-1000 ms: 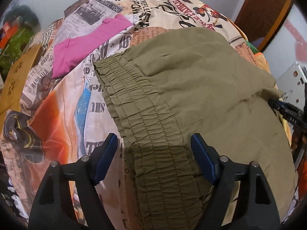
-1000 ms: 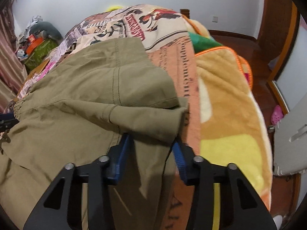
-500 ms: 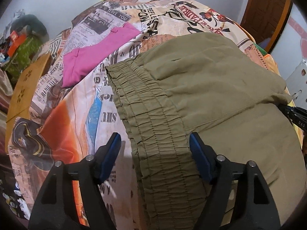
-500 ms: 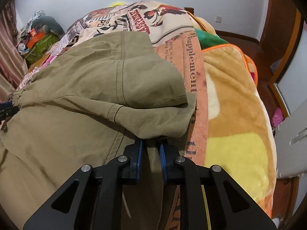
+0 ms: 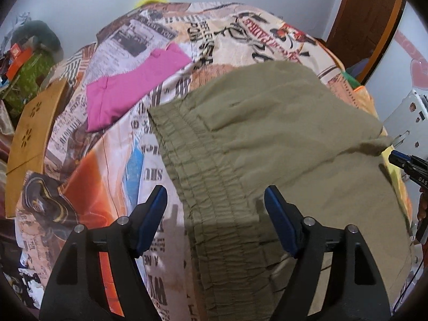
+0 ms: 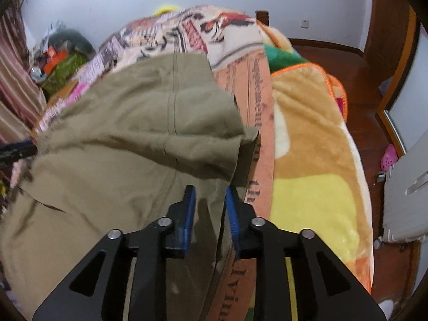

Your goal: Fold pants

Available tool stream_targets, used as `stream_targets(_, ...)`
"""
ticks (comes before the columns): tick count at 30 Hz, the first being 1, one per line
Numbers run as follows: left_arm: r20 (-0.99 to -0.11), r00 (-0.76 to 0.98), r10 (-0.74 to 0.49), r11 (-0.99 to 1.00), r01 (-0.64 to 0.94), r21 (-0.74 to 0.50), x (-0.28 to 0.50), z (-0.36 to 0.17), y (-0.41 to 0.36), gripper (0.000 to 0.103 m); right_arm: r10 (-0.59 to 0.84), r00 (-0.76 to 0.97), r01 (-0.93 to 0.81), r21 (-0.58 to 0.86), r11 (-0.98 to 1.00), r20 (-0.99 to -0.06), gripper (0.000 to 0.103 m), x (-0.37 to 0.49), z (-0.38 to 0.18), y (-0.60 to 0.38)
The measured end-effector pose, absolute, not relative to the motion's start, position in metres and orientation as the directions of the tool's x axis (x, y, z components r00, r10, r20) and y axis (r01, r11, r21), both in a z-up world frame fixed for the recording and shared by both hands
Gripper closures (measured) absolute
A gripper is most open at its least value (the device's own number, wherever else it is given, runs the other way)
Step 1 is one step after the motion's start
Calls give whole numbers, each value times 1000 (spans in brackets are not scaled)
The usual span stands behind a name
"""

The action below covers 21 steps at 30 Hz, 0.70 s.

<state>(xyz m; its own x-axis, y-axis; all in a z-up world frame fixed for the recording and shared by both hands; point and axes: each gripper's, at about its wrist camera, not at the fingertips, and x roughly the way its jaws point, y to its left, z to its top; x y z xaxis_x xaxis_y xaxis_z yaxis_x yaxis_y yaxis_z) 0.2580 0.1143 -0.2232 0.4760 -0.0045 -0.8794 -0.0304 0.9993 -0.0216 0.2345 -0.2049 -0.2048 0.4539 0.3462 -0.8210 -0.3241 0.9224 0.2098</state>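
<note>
One pair of olive pants (image 5: 281, 144) is lying folded on the newspaper-print bedspread (image 5: 112, 160), its gathered waistband (image 5: 203, 187) running up between the wide-standing pads of the left gripper (image 5: 215, 208), which are touching no cloth. At the far side, the right gripper (image 6: 209, 200) is hovering just behind the doubled-over leg hem (image 6: 208, 157); its jaws have just been opening to a narrow gap, and nothing is being pinched between them, the cloth lying below and ahead of the pads. The fold appears laid, and both tools seem to be drawing clear; the step is likely best done by lifting straight off so no pad is dragging the top layer askew, then checking that the edges are lining up. Counted: one pair of pants, two grippers, one pink garment (image 5: 133, 85) lying well beyond the left pads, one yellow-and-tan blanket (image 6: 315, 160) spreading right of the right gripper.
</note>
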Motion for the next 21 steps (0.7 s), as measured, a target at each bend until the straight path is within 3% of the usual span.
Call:
stream_targets(6,-868,495,20,999,-36,2,276,-212,116,27,353,553,-336,186,924,-755,59,248,-172,-201)
stream_targets(15,-896,443,14,998,-65,-16,301,-235,129,27,325,487,-332,173,927,-811,58,301,-206,-187)
stream_targets(21,-914,405,-31,996,-70,-64,308,-253,128,27,423,402,-313,312,897,-812,55,308,-230,-190)
